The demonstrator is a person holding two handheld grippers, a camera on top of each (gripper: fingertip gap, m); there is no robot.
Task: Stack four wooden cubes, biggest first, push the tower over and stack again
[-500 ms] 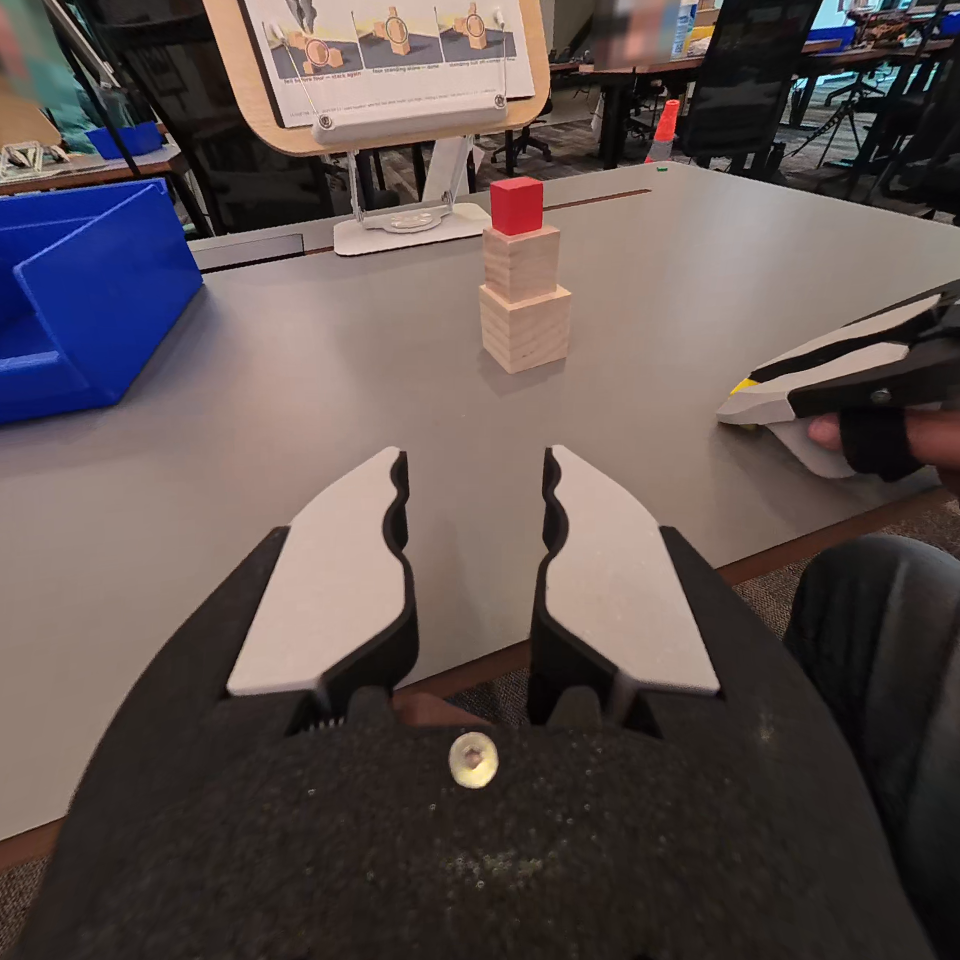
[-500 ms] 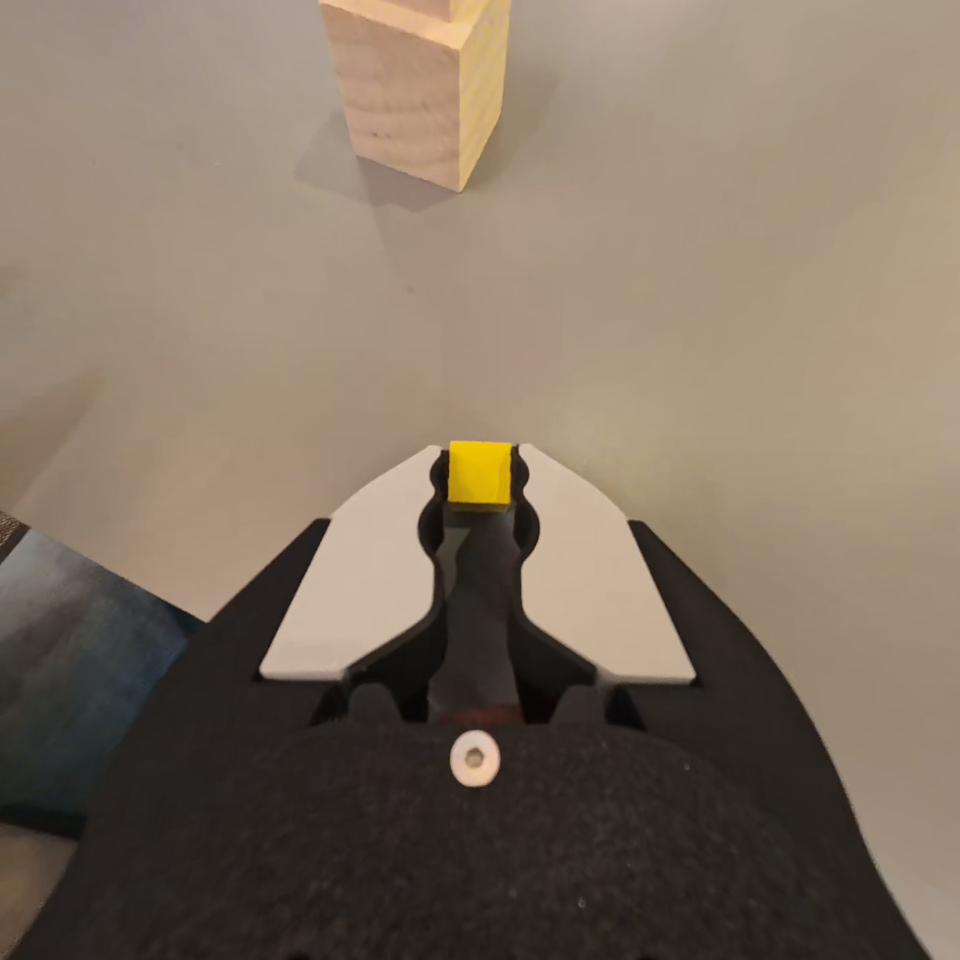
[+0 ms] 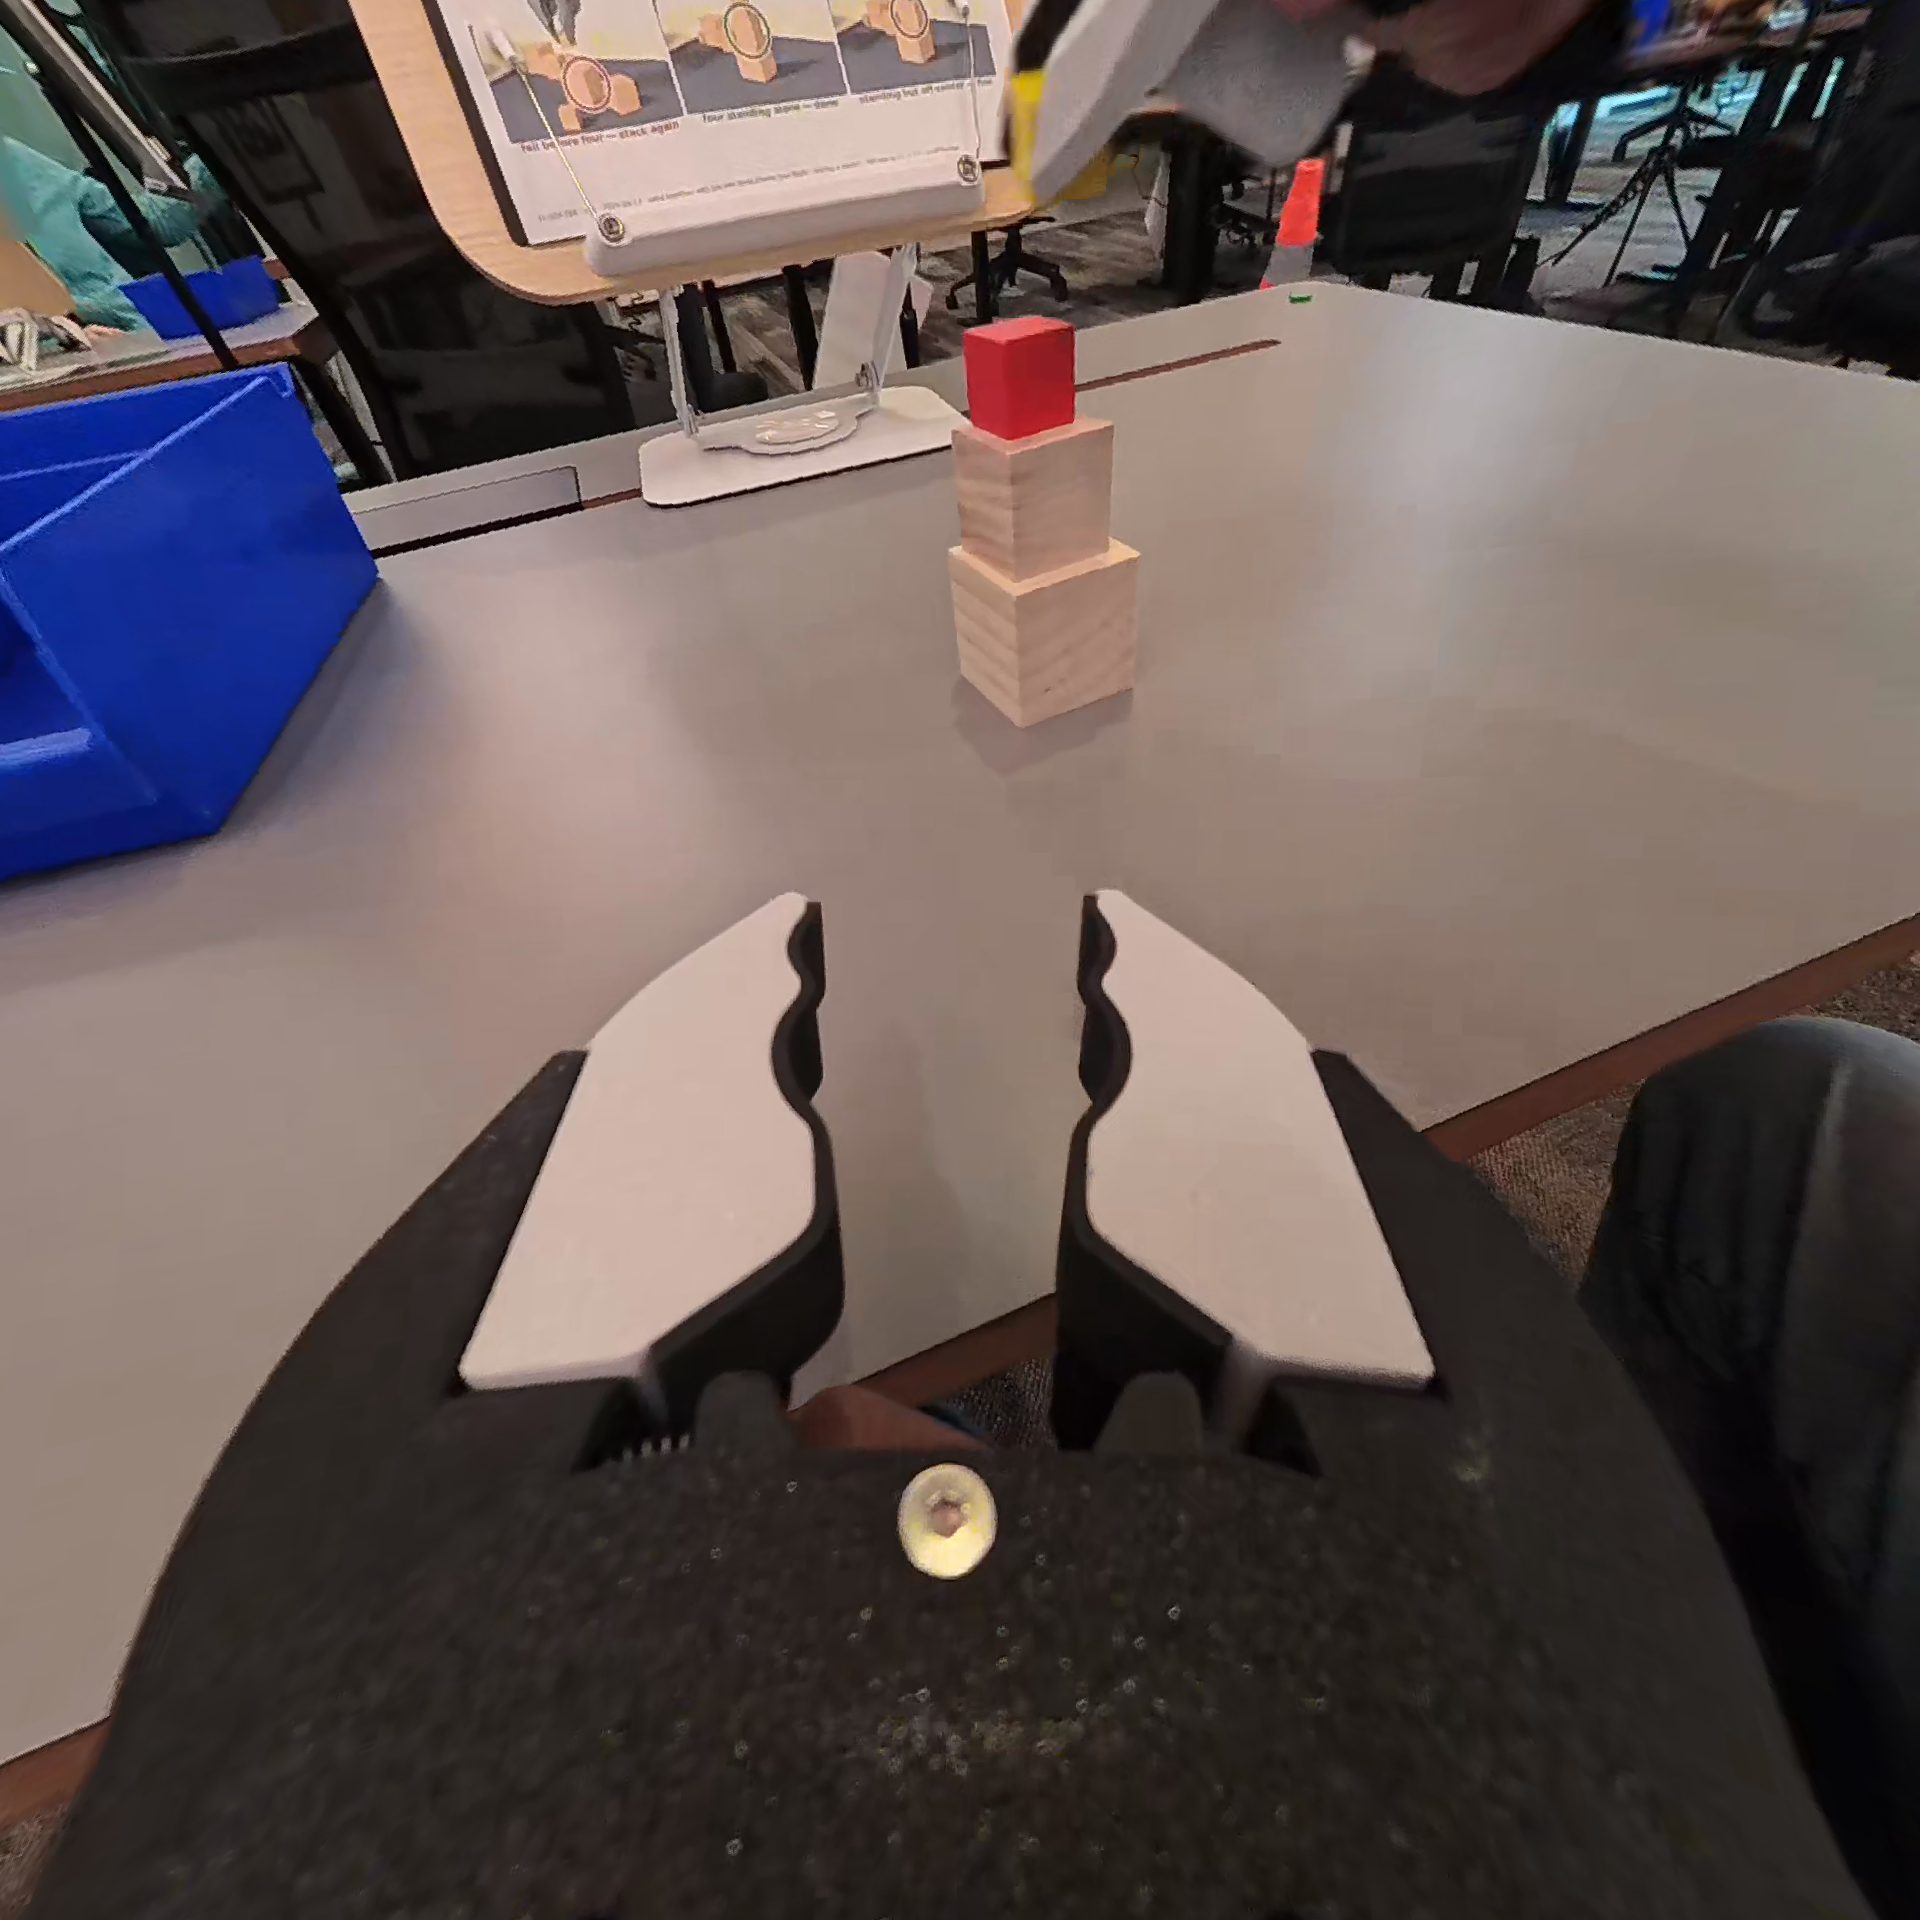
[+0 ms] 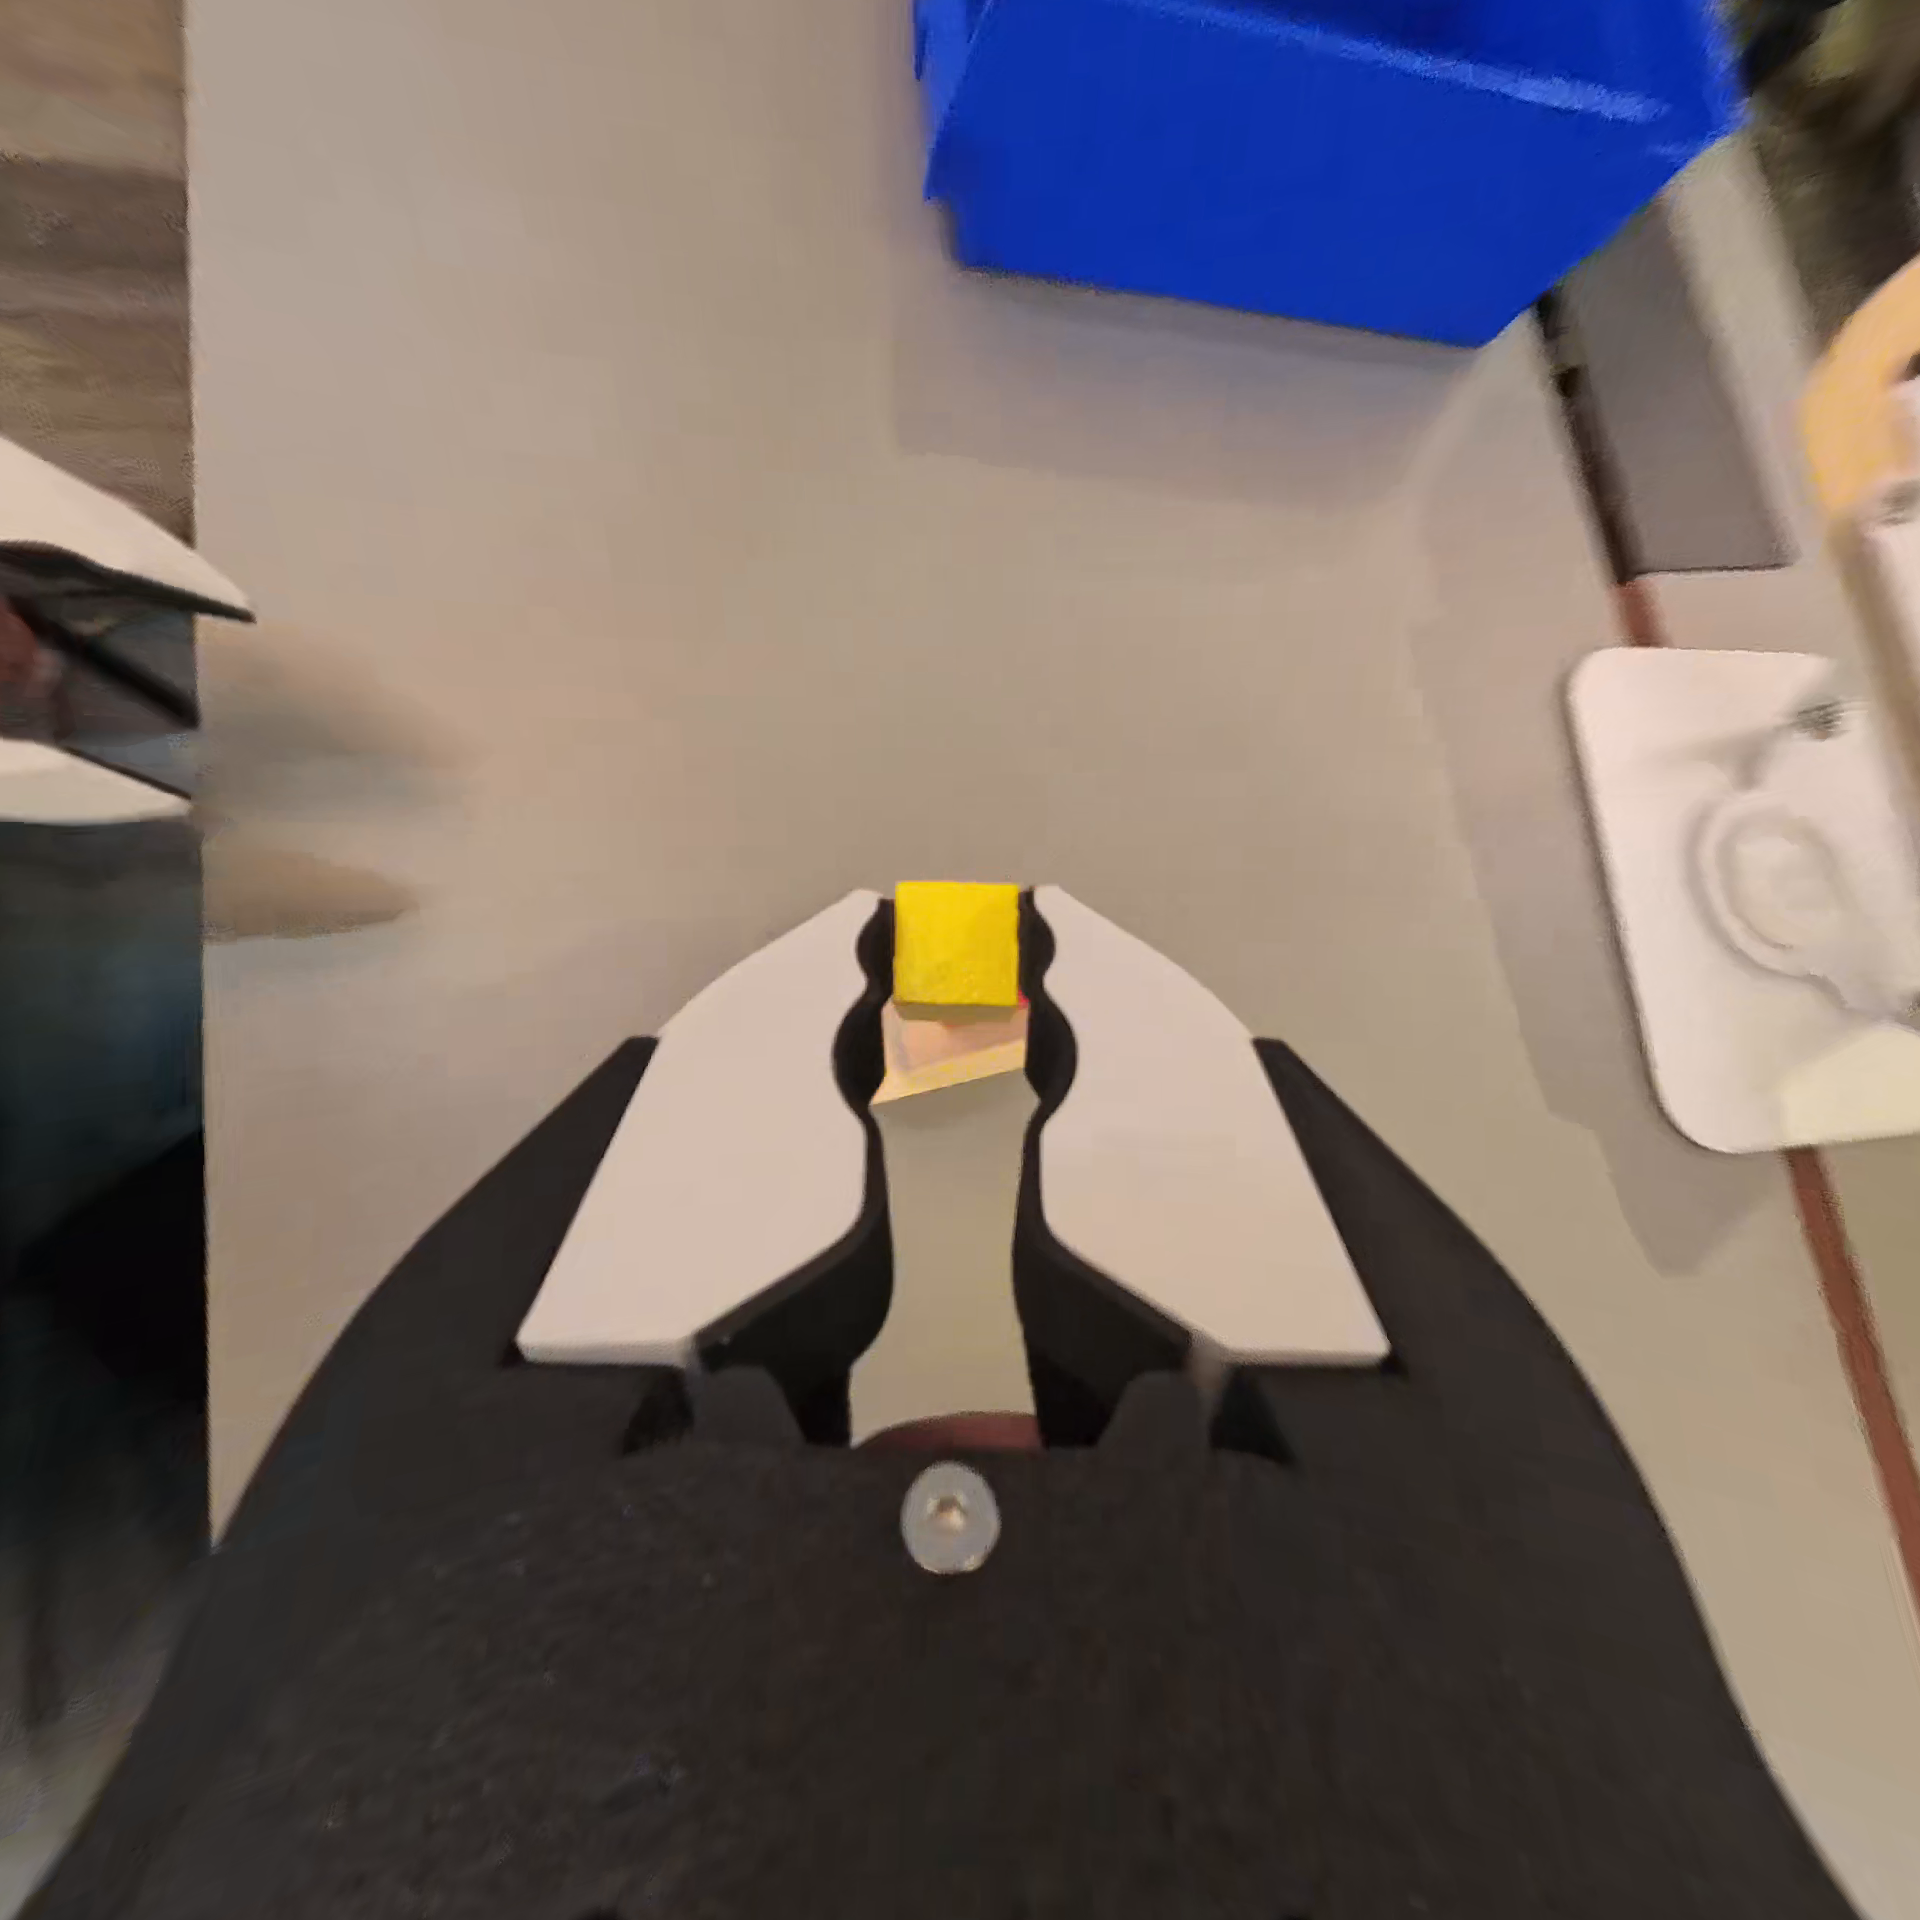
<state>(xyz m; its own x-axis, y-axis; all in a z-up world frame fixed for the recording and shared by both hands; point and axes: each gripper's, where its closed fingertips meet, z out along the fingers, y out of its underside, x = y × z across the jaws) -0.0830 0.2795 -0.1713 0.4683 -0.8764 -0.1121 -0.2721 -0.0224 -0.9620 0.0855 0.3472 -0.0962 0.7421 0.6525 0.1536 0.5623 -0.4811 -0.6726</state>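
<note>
The tiny yellow cube (image 4: 956,945) is being pinched at the tips of the right gripper (image 4: 956,951) straight above the three-cube tower (image 3: 1039,540), left gripper (image 3: 951,956) spread idle, so any off-centre drop probably gets everything toppled.

The left wrist view looked low across the worktop (image 3: 1455,644) toward the tower (image 3: 1039,540) at 12 o'clock; the right wrist view looked steeply down from above it; both shared the blue bin (image 3: 156,623).

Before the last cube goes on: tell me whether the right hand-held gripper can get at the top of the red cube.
Probably yes. The right hand-held gripper holds the yellow cube above the red cube, with only air between them.
</note>
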